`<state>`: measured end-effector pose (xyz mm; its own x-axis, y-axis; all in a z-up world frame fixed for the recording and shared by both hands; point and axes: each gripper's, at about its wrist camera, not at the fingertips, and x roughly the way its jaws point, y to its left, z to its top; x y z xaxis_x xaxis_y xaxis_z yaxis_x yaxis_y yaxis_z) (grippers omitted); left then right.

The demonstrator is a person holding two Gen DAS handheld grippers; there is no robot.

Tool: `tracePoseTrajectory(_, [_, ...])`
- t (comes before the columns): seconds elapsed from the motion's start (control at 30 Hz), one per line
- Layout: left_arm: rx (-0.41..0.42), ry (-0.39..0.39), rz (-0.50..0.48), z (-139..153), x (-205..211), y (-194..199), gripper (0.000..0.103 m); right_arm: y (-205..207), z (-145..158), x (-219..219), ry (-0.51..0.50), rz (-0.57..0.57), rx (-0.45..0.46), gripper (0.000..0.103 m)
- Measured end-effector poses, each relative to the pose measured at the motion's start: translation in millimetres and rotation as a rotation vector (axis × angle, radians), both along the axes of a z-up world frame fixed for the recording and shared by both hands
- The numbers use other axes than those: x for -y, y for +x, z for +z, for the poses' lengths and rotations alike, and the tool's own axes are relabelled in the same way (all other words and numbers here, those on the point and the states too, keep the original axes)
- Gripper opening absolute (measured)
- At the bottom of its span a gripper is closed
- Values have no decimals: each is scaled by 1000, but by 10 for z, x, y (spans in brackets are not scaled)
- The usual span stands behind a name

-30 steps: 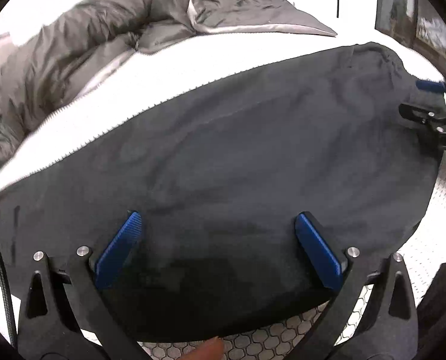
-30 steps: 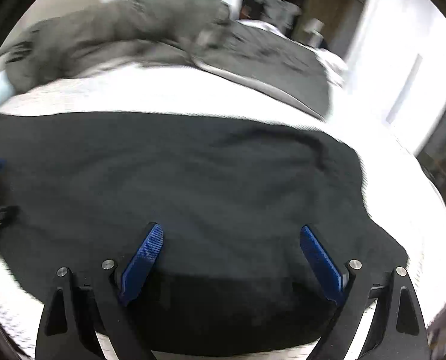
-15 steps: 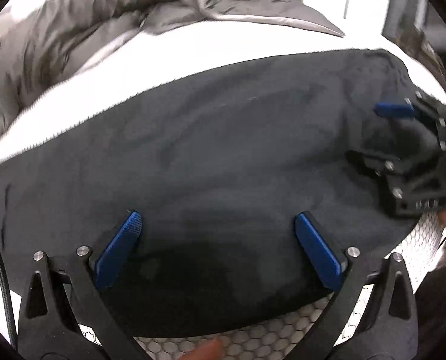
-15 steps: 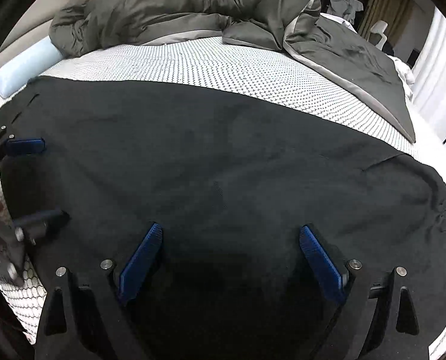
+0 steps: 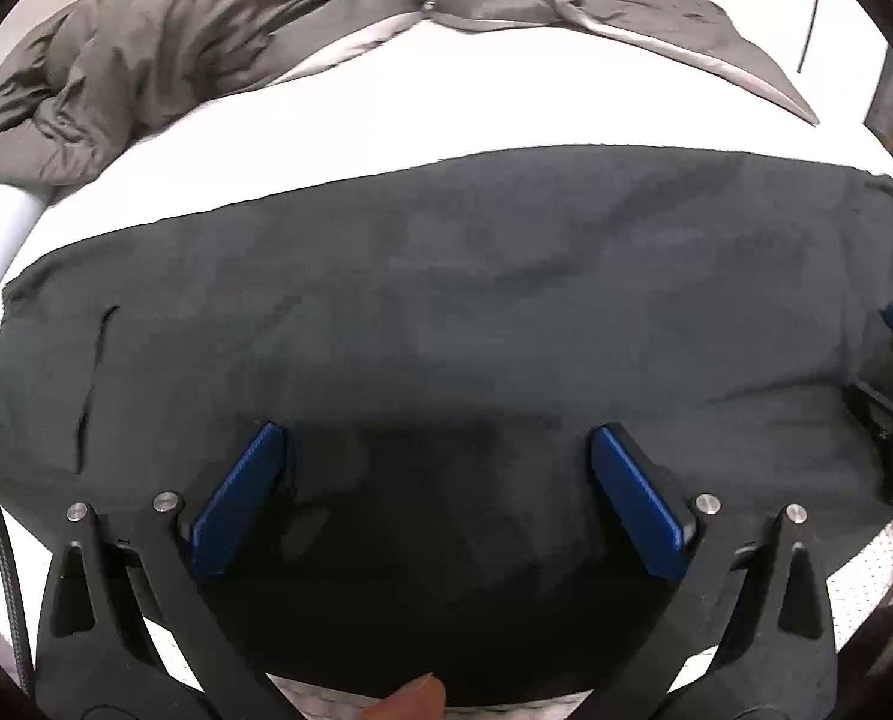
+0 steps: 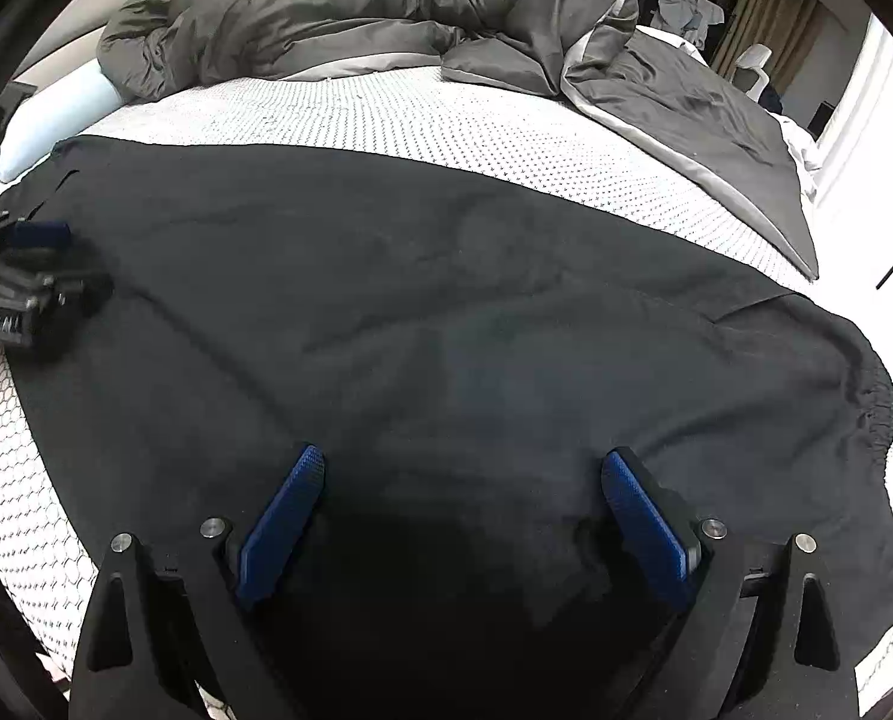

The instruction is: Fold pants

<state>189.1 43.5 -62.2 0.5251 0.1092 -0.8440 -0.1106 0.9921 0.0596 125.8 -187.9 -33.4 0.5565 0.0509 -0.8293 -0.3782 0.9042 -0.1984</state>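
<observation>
Black pants flat, lightly creased, on white mattress; both hand-held grippers wide apart.

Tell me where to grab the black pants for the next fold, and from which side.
Grip the black pants at the gathered waistband edge, coming in from the right with the right gripper. That edge is free at the garment's end, so it probably lifts cleanly. Both grippers are open, holding nothing.

Pants near hem hidden behind jaws; duvet blurred.
</observation>
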Motion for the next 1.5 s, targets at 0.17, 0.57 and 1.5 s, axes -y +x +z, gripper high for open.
tracePoseTrajectory(0.17, [-8,0,46,12,-286,-4,102,-26,10,37,-3,1,0,95])
tracePoseTrajectory(0.57, [-13,-19,184,21,-1185,-94,103,-59,16,78,-1,-1,-1,96])
tracePoseTrajectory(1.5, [-29,57,134,-66,-1076,595,103,988,55,922,-170,-360,9,97])
